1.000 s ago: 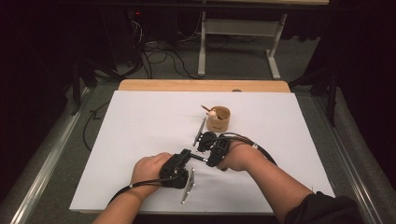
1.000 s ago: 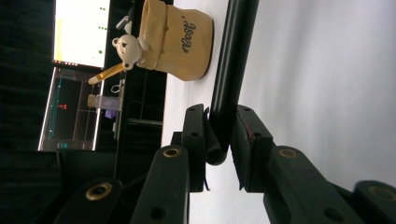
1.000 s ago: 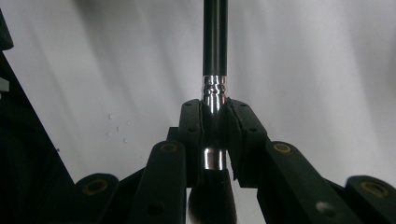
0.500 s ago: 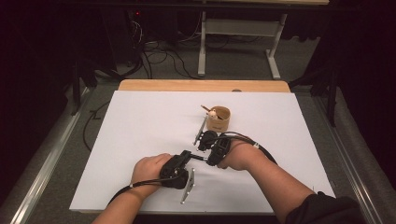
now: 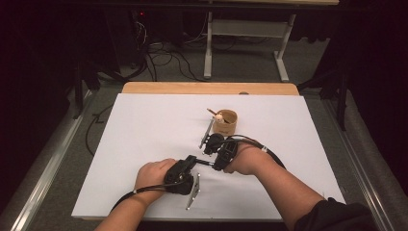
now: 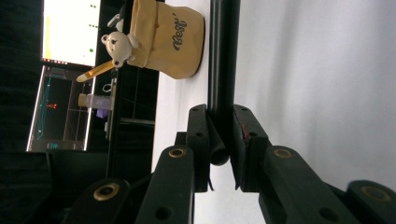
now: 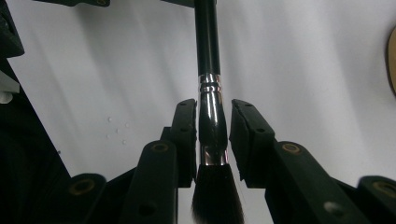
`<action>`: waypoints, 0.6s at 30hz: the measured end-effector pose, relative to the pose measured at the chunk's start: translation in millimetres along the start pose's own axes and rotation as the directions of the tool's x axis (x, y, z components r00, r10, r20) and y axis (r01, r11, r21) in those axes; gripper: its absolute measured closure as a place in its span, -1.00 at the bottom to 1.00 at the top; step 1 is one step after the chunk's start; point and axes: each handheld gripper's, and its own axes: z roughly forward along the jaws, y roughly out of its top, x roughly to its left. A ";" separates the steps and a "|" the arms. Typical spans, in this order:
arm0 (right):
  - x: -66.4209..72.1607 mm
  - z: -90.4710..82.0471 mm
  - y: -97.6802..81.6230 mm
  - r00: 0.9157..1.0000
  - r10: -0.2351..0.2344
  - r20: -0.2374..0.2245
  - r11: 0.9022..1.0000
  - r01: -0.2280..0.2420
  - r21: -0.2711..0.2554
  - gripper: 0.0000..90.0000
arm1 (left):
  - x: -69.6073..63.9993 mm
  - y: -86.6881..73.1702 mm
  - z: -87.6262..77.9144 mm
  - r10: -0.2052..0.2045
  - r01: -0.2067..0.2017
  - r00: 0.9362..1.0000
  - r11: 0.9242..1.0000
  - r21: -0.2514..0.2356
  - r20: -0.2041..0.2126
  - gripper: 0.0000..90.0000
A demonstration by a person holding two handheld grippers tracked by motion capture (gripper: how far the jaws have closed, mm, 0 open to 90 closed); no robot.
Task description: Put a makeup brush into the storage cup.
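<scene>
A black makeup brush (image 5: 203, 162) lies level between my two grippers over the white table sheet (image 5: 144, 134). My left gripper (image 6: 220, 116) is shut on the butt end of the brush's handle (image 6: 223, 56). My right gripper (image 7: 214, 109) straddles the shiny ferrule (image 7: 208, 107) just ahead of the dark bristles (image 7: 217, 196). Its jaws have just been opening: one pad still touches the ferrule and the other stands off with a gap. In the high view the left gripper (image 5: 190, 162) and right gripper (image 5: 215, 155) face each other at the front middle.
A tan cup (image 5: 225, 122) lettered "Best" (image 6: 168, 37) stands just behind the right hand, with a bear-topped stick (image 6: 116, 44) leaning out of it. A wooden strip (image 5: 207, 88) borders the table's far edge. Cables and desk legs lie on the floor beyond.
</scene>
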 end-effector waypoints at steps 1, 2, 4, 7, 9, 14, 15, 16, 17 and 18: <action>-0.1 -0.5 0.0 1.000 0.001 0.001 1.000 -0.001 0.000 0.58 | 0.2 0.1 -0.1 0.000 0.000 1.000 1.000 0.000 -0.001 0.76; -0.2 -0.9 -0.1 1.000 0.003 0.001 1.000 -0.003 -0.003 0.56 | 0.3 0.1 -0.1 -0.001 0.001 1.000 1.000 -0.001 -0.002 0.76; -0.8 -1.9 -0.4 1.000 0.004 -0.001 1.000 -0.004 0.001 0.52 | 0.6 -0.1 0.1 -0.005 0.005 1.000 1.000 -0.001 -0.003 0.75; -2.6 -4.0 -2.0 1.000 0.015 -0.004 1.000 -0.015 0.011 0.43 | 0.7 -0.8 0.4 -0.009 0.009 1.000 1.000 0.001 -0.003 0.75; -3.7 -4.9 -3.6 1.000 0.016 -0.003 1.000 -0.016 0.007 0.37 | 1.1 -1.3 0.7 -0.010 0.010 1.000 1.000 0.006 0.003 0.76; -7.3 -9.2 -9.8 1.000 0.025 -0.006 1.000 -0.025 0.015 0.18 | 2.3 -3.5 0.6 -0.015 0.015 1.000 1.000 0.011 -0.002 0.76; -8.0 -9.9 -11.1 1.000 0.026 -0.004 1.000 -0.026 0.018 0.12 | 2.5 -3.9 0.5 -0.017 0.017 1.000 1.000 0.013 -0.004 0.75; -8.6 -10.3 -12.7 0.999 0.033 -0.001 0.999 -0.033 0.015 0.08 | 2.8 -4.5 0.5 -0.022 0.022 1.000 1.000 0.015 -0.005 0.76; -9.3 -10.8 -14.9 0.999 0.035 0.001 0.999 -0.035 0.012 0.03 | 3.1 -4.7 0.2 -0.021 0.021 1.000 1.000 0.020 -0.005 0.76; -10.0 -12.0 -15.8 0.999 0.033 0.000 0.999 -0.033 0.021 0.00 | 3.5 -5.2 0.1 -0.022 0.022 1.000 0.999 0.023 -0.007 0.76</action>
